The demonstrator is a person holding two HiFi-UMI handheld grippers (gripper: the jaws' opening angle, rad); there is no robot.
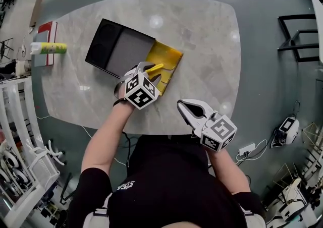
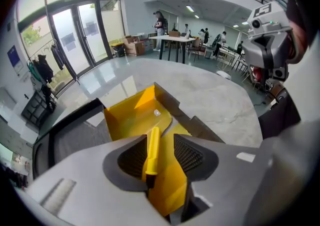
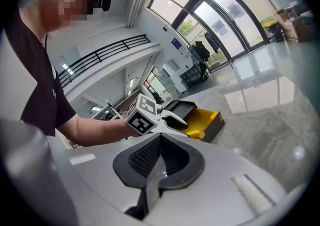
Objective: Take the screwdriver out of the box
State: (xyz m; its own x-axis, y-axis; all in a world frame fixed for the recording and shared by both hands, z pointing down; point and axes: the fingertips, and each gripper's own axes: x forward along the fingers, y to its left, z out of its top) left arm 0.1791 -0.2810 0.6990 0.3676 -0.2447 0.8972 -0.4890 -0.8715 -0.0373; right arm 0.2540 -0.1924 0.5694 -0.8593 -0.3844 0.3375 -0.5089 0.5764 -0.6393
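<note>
Left gripper view: released left tongs (image 2: 161, 141) straddle the yellow screwdriver (image 2: 152, 146), its axis parallel to them, ungripped; right tongs (image 3: 159, 139) clenched empty, farther.

Table (image 1: 202, 45): pale grey marble-look top, rounded corners, glossy with lamp reflections. Near the middle sits the box (image 1: 113, 45), lying flat and set at an angle to the table edges: black shell, with a yellow inner section (image 1: 170, 56) exposed at its right end. Far-left edge: a red-edged flat item (image 1: 50, 33) with a white and yellow-green tube (image 1: 48, 48) lying across it, well apart from the box.
</note>
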